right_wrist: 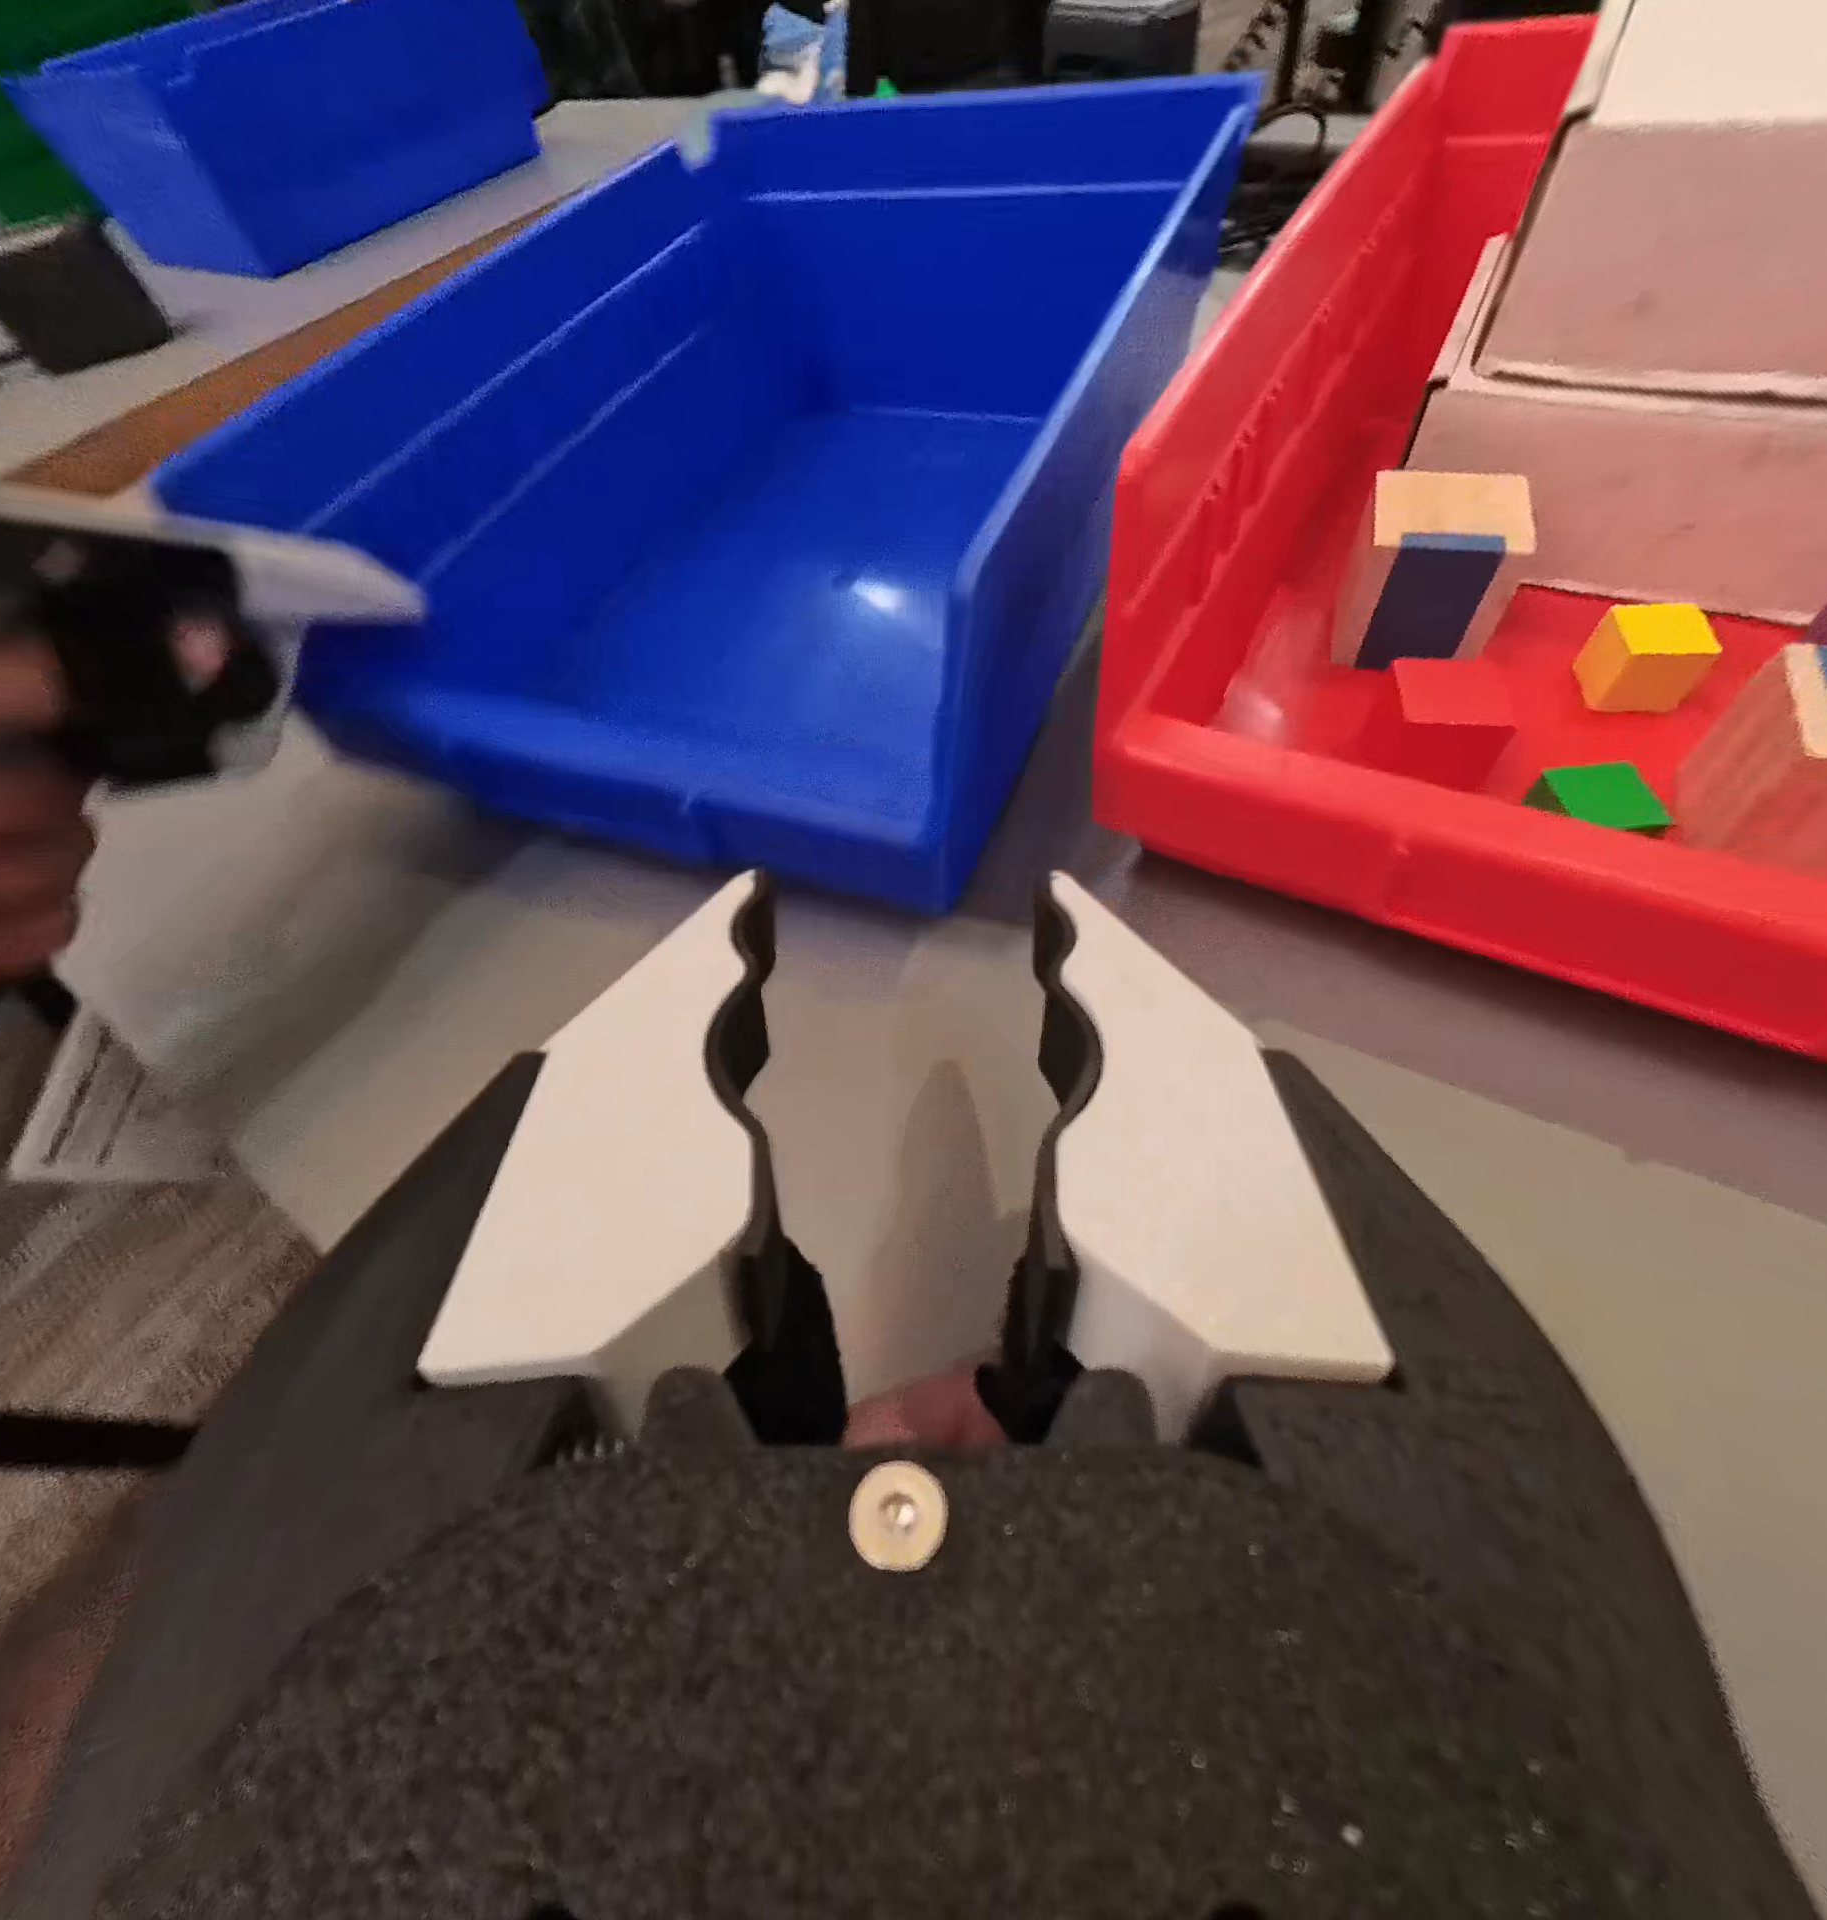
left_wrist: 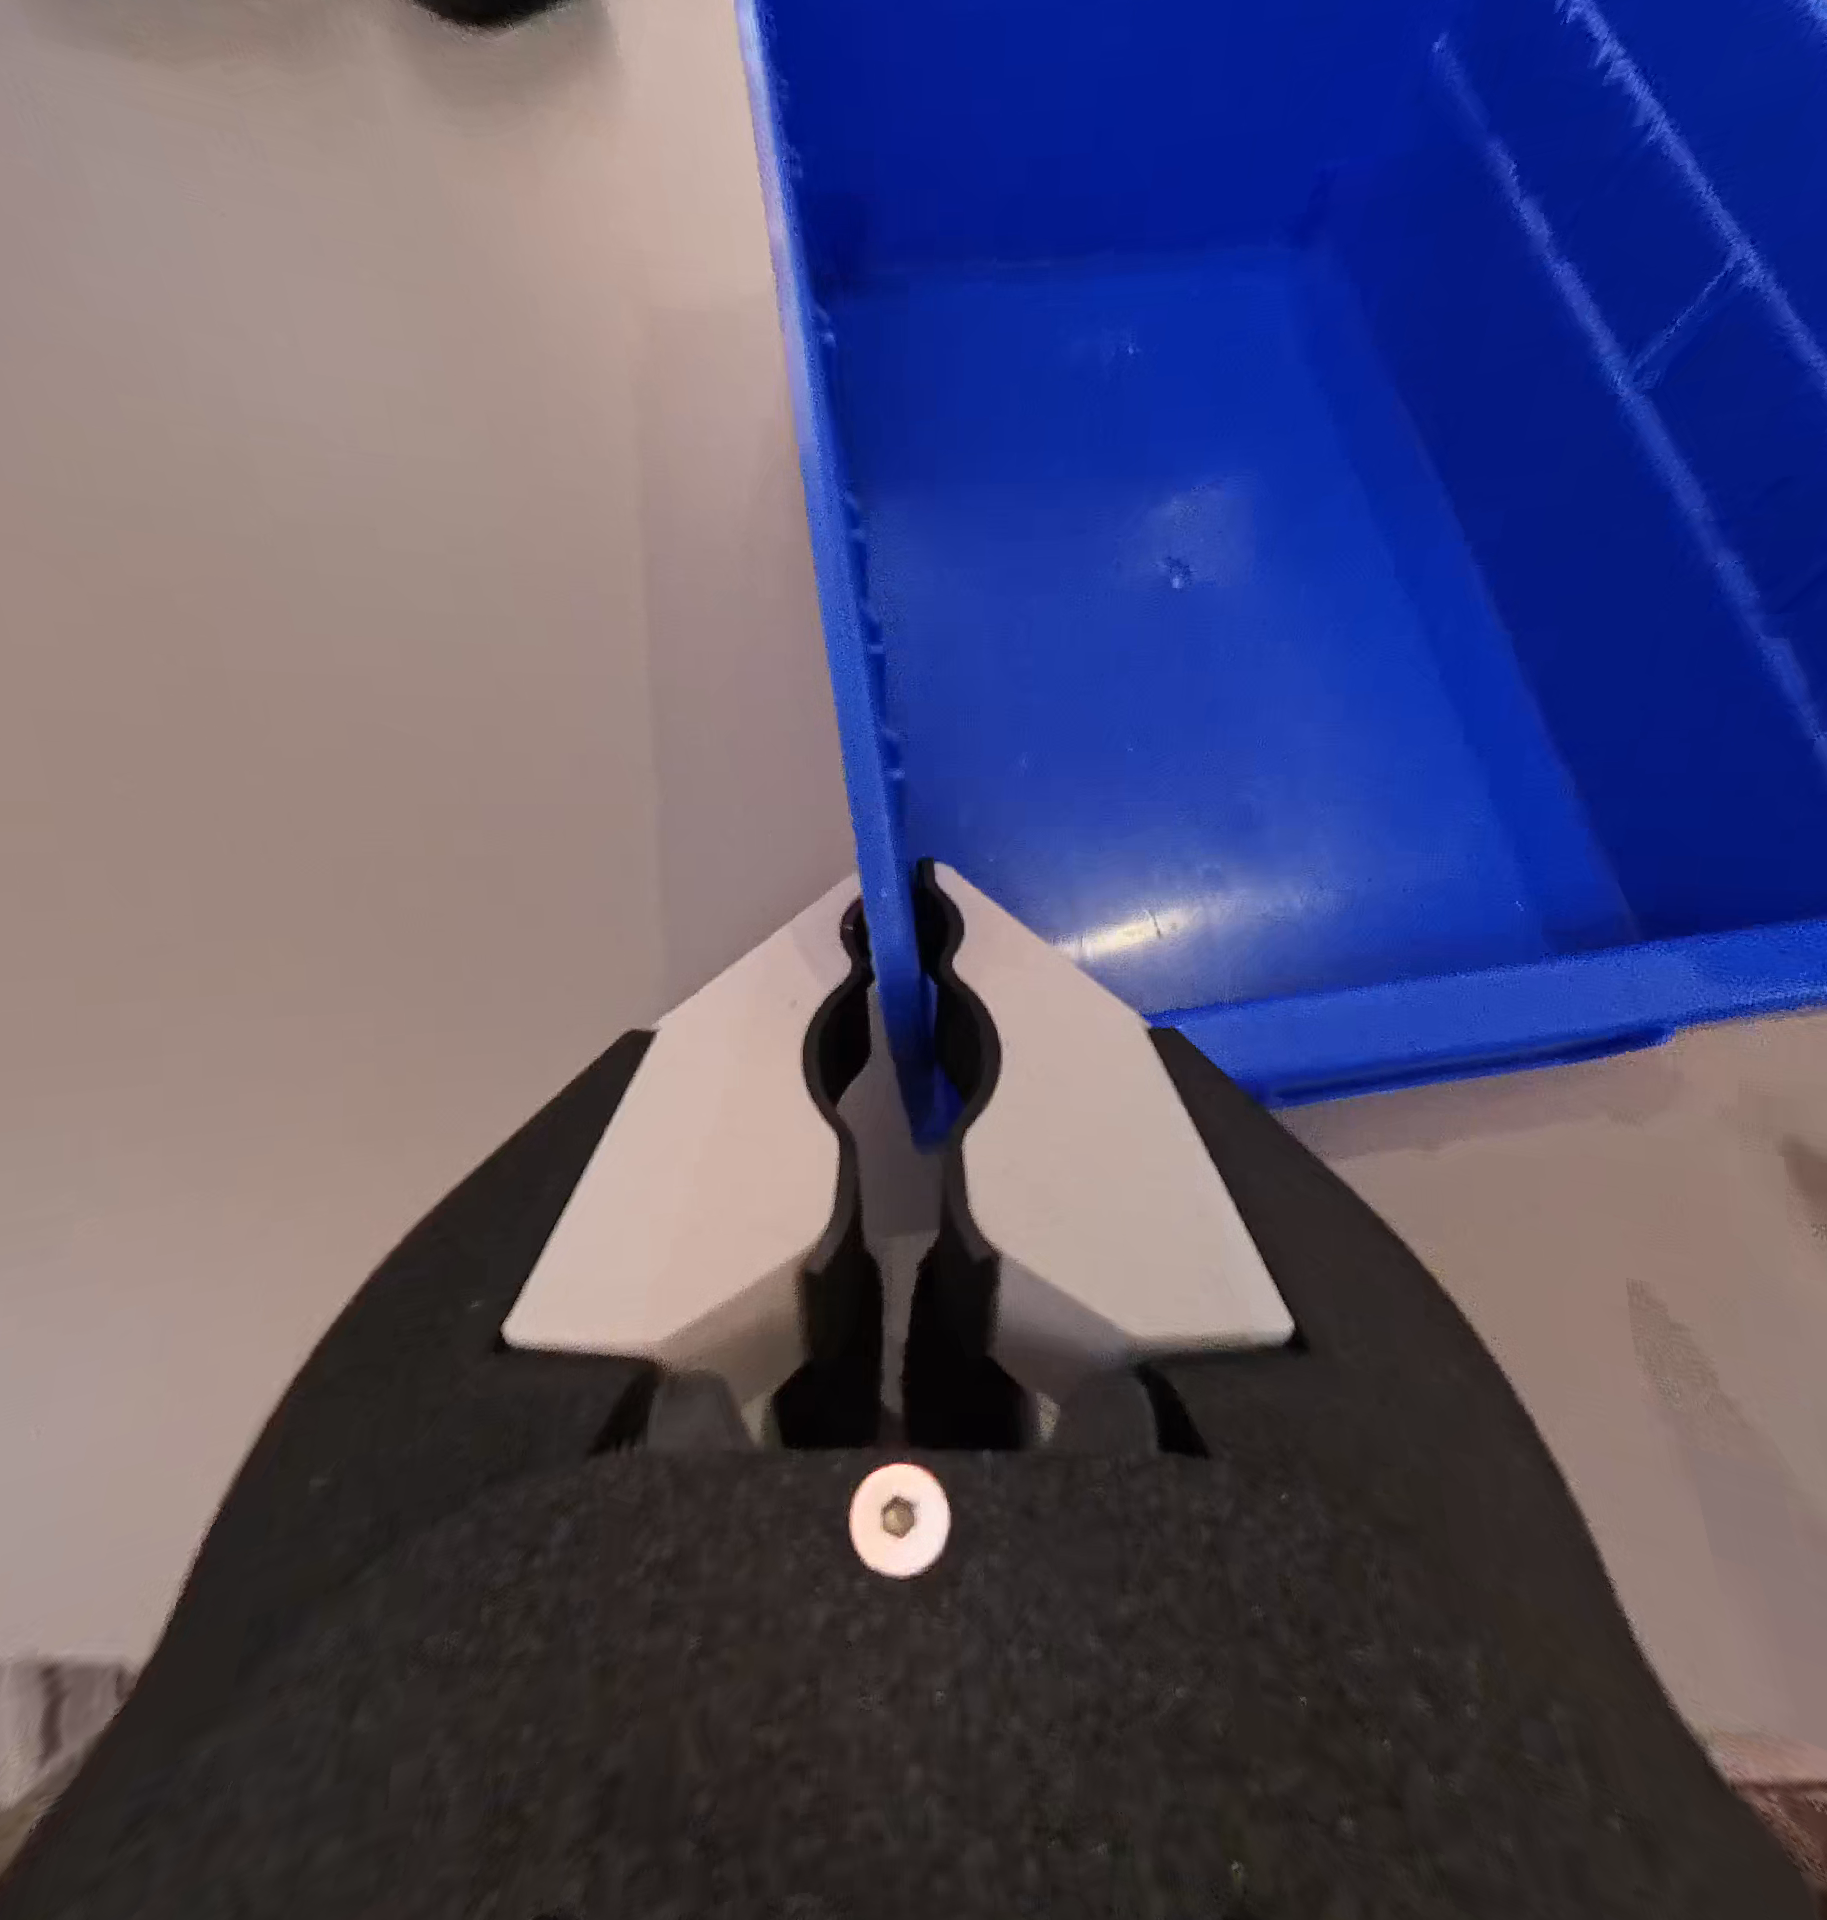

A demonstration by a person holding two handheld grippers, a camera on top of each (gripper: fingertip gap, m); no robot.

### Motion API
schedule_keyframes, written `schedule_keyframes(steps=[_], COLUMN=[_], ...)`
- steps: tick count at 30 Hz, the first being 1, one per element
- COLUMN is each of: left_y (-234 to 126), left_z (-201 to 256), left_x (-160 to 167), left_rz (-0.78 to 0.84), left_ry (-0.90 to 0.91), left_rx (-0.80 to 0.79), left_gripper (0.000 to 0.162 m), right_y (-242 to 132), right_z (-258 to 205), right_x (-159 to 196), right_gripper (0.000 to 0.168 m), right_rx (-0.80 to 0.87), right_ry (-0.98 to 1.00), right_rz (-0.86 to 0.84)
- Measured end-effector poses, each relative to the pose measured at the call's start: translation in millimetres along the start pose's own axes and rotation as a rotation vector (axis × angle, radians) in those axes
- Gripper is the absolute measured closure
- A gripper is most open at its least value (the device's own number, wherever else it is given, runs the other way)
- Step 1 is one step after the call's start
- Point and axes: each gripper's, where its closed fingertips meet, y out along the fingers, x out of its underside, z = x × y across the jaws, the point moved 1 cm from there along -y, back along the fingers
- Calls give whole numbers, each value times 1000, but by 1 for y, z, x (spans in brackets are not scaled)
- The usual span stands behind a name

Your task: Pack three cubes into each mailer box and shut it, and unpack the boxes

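Observation:
My left gripper [left_wrist: 893, 904] is shut on the near left corner wall of an empty blue bin [left_wrist: 1200, 582]. In the right wrist view the same blue bin [right_wrist: 701, 540] stands on the grey table, and the left gripper [right_wrist: 265, 582] shows at its left corner. My right gripper [right_wrist: 904, 894] is open and empty, just in front of the blue bin. A red bin [right_wrist: 1252, 644] to the right holds closed white mailer boxes [right_wrist: 1667, 312] stacked at the back and loose cubes: yellow [right_wrist: 1647, 655], green [right_wrist: 1600, 795], red [right_wrist: 1454, 712], and larger wooden blocks [right_wrist: 1439, 571].
A second blue bin [right_wrist: 285, 135] and a green bin [right_wrist: 5, 114] stand farther back on the left. A dark object [right_wrist: 67, 301] sits near them. The table's front edge and carpet floor [right_wrist: 109, 1299] show at lower left. Left tips to right tips: about 20 centimetres.

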Motion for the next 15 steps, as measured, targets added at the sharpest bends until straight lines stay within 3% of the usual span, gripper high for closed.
schedule_keyframes(steps=[3, 5, 11, 15], left_y=[-21, -33, -79, -114], left_z=[1, 0, 11, 33], left_x=[17, 26, 11, -33], left_rz=[9, 9, 173, 361], left_ry=[-2, -1, 55, 44], left_rx=[-7, -20, -76, -100], left_gripper=[160, 160, 162, 162], right_y=[25, 27, -6, -43], right_z=[-14, -1, -8, 2], right_x=[-4, 1, -44, -104], right_gripper=[119, 163, 163, 165], right_rx=[-10, 129, 169, 185], right_ry=[75, 46, -97, -132], right_rz=[-32, -61, 106, 288])
